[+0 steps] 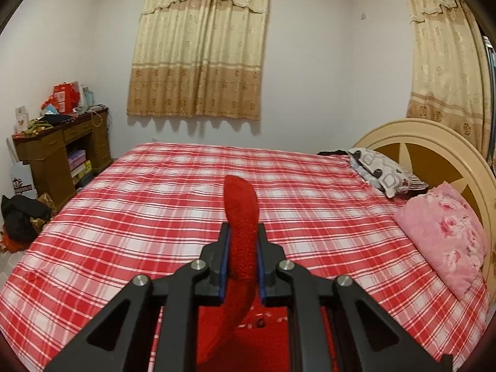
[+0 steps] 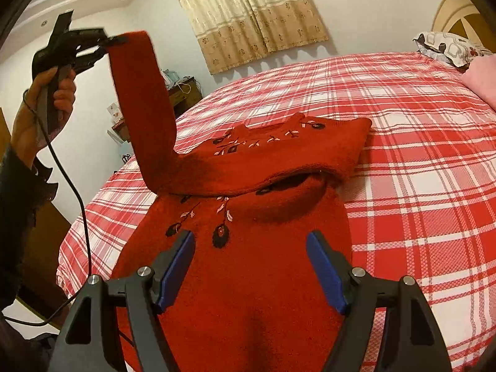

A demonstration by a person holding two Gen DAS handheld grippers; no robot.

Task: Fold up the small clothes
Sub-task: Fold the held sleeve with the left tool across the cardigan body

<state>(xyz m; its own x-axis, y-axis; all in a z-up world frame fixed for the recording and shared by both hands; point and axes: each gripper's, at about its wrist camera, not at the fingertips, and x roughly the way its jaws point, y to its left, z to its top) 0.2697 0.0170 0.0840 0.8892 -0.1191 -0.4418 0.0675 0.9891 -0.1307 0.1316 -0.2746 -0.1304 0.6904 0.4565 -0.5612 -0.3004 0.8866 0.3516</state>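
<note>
My left gripper (image 1: 242, 241) pinches the sleeve (image 2: 139, 99), lifted above the sweater (image 2: 248, 279) on the bed (image 2: 418, 155); my right gripper (image 2: 250, 241) hangs spread over the sweater.

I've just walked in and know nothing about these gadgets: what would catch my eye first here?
Probably the fuzzy red knitted sweater with embroidered flowers, spread on the bed's red-and-white checked sheet. One sleeve is lifted high, pinched in the shut jaws of the black left gripper held in a hand. The right gripper hovers open above the sweater's body.
</note>
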